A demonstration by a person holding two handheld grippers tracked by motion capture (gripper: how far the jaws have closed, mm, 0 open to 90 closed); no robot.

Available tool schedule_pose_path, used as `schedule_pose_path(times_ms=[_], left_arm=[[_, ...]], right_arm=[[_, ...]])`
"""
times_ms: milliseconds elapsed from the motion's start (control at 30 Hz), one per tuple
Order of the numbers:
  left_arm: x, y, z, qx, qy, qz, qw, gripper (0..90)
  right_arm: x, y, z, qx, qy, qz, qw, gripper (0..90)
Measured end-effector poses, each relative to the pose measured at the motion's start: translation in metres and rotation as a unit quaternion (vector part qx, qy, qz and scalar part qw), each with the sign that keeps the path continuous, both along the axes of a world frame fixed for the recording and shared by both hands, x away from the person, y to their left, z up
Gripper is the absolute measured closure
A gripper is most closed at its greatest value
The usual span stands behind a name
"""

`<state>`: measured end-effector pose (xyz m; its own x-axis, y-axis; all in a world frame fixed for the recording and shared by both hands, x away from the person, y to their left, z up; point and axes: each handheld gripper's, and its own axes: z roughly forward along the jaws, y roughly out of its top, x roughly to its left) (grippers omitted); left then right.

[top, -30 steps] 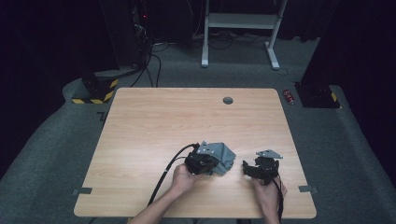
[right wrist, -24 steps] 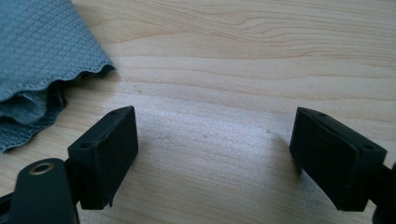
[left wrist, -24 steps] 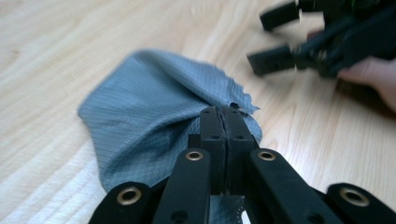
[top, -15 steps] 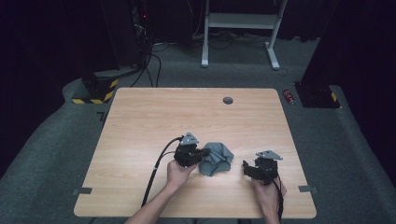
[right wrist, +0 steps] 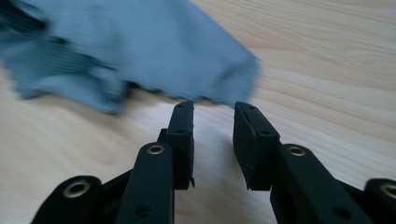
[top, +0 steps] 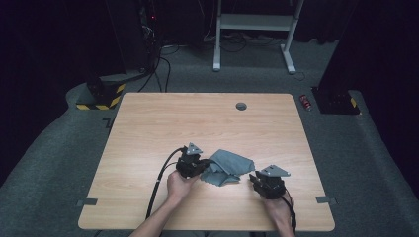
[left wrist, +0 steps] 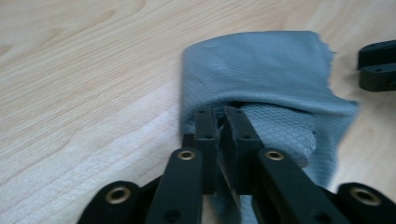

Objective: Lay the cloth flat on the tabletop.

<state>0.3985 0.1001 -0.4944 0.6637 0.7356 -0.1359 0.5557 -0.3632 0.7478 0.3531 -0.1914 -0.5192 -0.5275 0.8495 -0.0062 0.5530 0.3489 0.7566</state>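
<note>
Where the high view looks down on the wooden table (top: 148,128), two forearms come in from the bottom edge and each hand grips a black tool close to the near side. Between them lies a grey cloth (top: 228,167), rumpled and partly folded over itself, a little right of the table's middle. The left hand (top: 179,185) reaches forward and angles toward the right, bringing the left gripper (top: 198,166) against the cloth's left edge, with its cable (top: 159,178) trailing back along the forearm. The right hand (top: 277,207) sits nearer the table's front edge, and the right gripper (top: 255,178) rests just beside the cloth's right corner, apart from it. A small round hole (top: 241,105) marks the far part of the tabletop. Seen from the left gripper view, the left gripper (left wrist: 221,116) has its jaws pressed nearly together on a fold of the cloth (left wrist: 261,74), which drapes up and over the tips; the other tool's black tip (left wrist: 377,65) shows at the right edge. Along the right gripper view, the right gripper (right wrist: 212,116) has its jaws spread with bare wood between them, and the cloth (right wrist: 140,51) lies just past the tips, its frayed edge close to them but not between them.
</note>
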Motion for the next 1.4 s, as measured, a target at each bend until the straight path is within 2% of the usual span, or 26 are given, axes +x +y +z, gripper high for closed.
schedule_pose_path(times_ms=[33,67,100,133,200,233,267,300,367,400,433,467,500,567,667,700,767,833,900,967,1067,1167,1200,1300,1333,1400], left_arm=[[-0.004,-0.001,0.003,0.002,-0.010,-0.008,0.9999,80.5],[-0.004,-0.001,0.003,0.002,-0.010,-0.008,0.9999,77.1],[-0.009,-0.002,0.006,0.002,-0.018,-0.019,0.9997,73.8],[-0.013,-0.004,0.009,-0.002,-0.024,-0.027,0.9994,73.8],[-0.020,-0.007,0.013,-0.002,-0.032,-0.046,0.9985,68.7],[-0.026,-0.012,0.014,0.003,-0.033,-0.060,0.9976,64.8],[-0.029,-0.016,0.014,0.019,-0.034,-0.072,0.9966,63.0],[-0.030,-0.019,0.013,0.027,-0.034,-0.076,0.9961,60.9],[-0.031,-0.026,0.008,0.051,-0.035,-0.080,0.9949,57.3],[-0.031,-0.026,0.008,0.051,-0.035,-0.080,0.9949,56.4],[-0.029,-0.029,0.003,0.067,-0.032,-0.075,0.9944,55.8],[-0.029,-0.029,0.003,0.067,-0.032,-0.075,0.9944,55.9],[-0.024,-0.032,-0.003,0.088,-0.033,-0.060,0.9938,57.1],[-0.021,-0.033,-0.005,0.101,-0.039,-0.053,0.9928,65.5],[-0.017,-0.033,-0.006,0.104,-0.036,-0.053,0.9925,78.3],[-0.015,-0.032,-0.006,0.114,-0.035,-0.056,0.9912,84.0],[-0.013,-0.032,-0.005,0.118,-0.036,-0.057,0.9907,89.1],[-0.013,-0.031,-0.003,0.117,-0.038,-0.055,0.9909,90.0],[-0.013,-0.027,0.001,0.104,-0.043,-0.048,0.9925,90.0],[-0.011,-0.019,0.006,0.080,-0.039,-0.039,0.9953,90.0],[-0.010,-0.008,0.012,0.058,-0.039,-0.021,0.9973,90.0],[-0.008,0.007,0.016,0.048,-0.035,-0.002,0.9982,90.0],[-0.008,0.007,0.016,0.048,-0.035,-0.002,0.9982,90.0],[-0.007,0.030,0.015,0.043,-0.030,0.029,0.9982,90.0],[-0.007,0.030,0.015,0.043,-0.030,0.029,0.9982,90.0],[-0.008,0.046,0.008,0.050,-0.009,0.049,0.9975,90.0]], right_arm=[[-0.002,0.003,0.002,0.010,-0.001,0.013,0.9999,69.2],[-0.002,0.003,0.002,0.010,-0.001,0.013,0.9999,69.2],[-0.003,0.009,0.006,0.031,0.002,0.034,0.9989,69.5],[-0.003,0.009,0.006,0.031,0.002,0.034,0.9989,69.5],[-0.003,0.014,0.008,0.039,0.004,0.052,0.9979,69.5],[-0.002,0.020,0.008,0.038,0.008,0.064,0.9971,69.3],[-0.002,0.022,0.008,0.036,0.009,0.066,0.9971,69.1],[-0.001,0.025,0.007,0.035,0.011,0.069,0.9969,68.7],[0.001,0.028,0.006,0.030,0.014,0.068,0.9971,68.2],[0.001,0.028,0.006,0.030,0.014,0.068,0.9971,68.2],[0.004,0.031,0.004,0.023,0.019,0.064,0.9975,68.5],[0.004,0.031,0.004,0.023,0.019,0.064,0.9975,68.5],[0.006,0.033,0.002,0.018,0.025,0.063,0.9975,71.8],[0.007,0.034,0.001,0.012,0.032,0.064,0.9974,76.3],[0.008,0.035,-0.001,0.006,0.034,0.068,0.9971,82.1],[0.007,0.035,0.000,0.003,0.028,0.071,0.9971,87.0],[0.007,0.034,0.001,0.000,0.023,0.072,0.9971,89.0],[0.005,0.034,0.002,0.000,0.022,0.071,0.9972,89.3],[0.004,0.034,0.002,-0.001,0.020,0.070,0.9974,89.5],[0.004,0.034,0.003,-0.004,0.020,0.069,0.9974,89.5],[0.003,0.031,0.003,-0.006,0.016,0.068,0.9975,89.6],[0.003,0.027,0.004,-0.006,0.015,0.063,0.9979,89.7],[0.002,0.026,0.004,-0.006,0.016,0.061,0.9980,89.7],[0.002,0.021,0.003,-0.006,0.015,0.055,0.9984,89.7],[0.002,0.021,0.003,-0.006,0.015,0.055,0.9984,89.7],[0.001,0.017,0.003,-0.006,0.015,0.051,0.9986,89.7]])
